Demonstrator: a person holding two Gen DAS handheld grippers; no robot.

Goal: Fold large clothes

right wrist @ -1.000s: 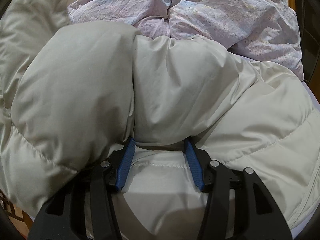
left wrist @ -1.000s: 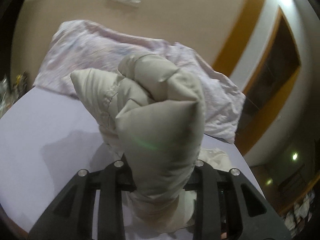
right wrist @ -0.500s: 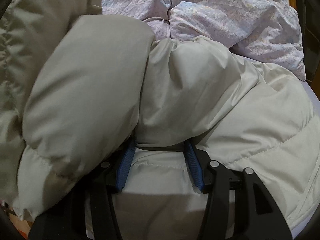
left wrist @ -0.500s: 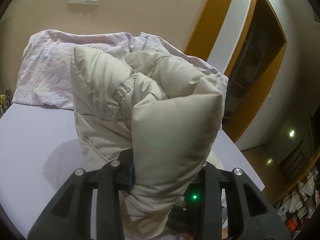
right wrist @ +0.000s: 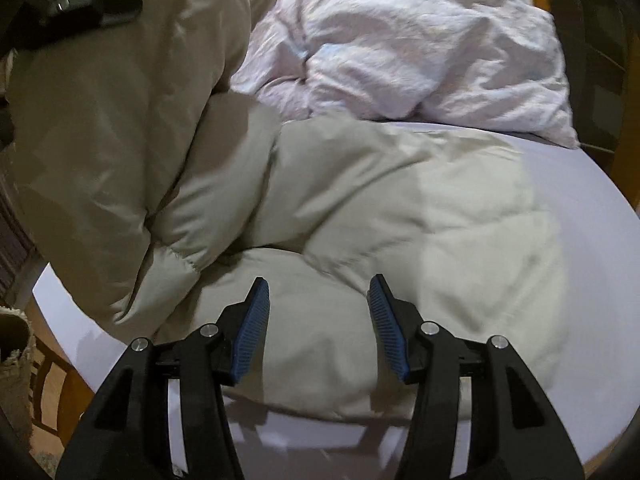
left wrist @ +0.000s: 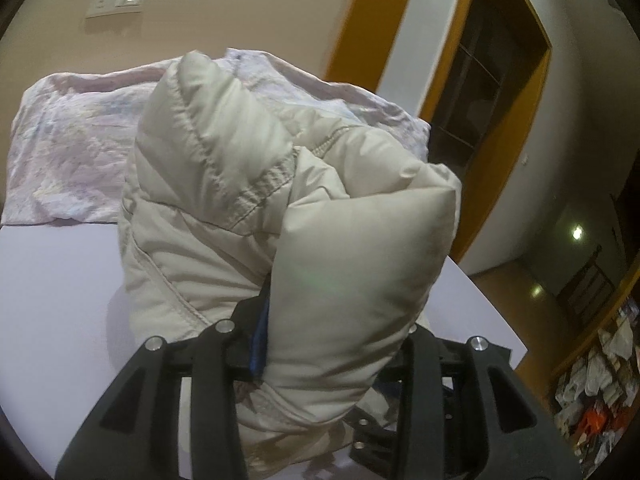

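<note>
right gripper (right wrist: 319, 312): let go of the puffer jacket (right wrist: 360, 208) it clamped earlier, jaws apart
left gripper (left wrist: 336, 336): grasping jacket fold
hidden: left fingertips under fabric

The lifted jacket (left wrist: 248, 208) fills the middle of the left view, blocking the way ahead. Bare bed (left wrist: 52, 292) lies open to its left. In the right view the jacket covers most of the bed, with clear sheet (right wrist: 600, 248) at the right. The quilt (right wrist: 420, 48) bars the far side.
</note>
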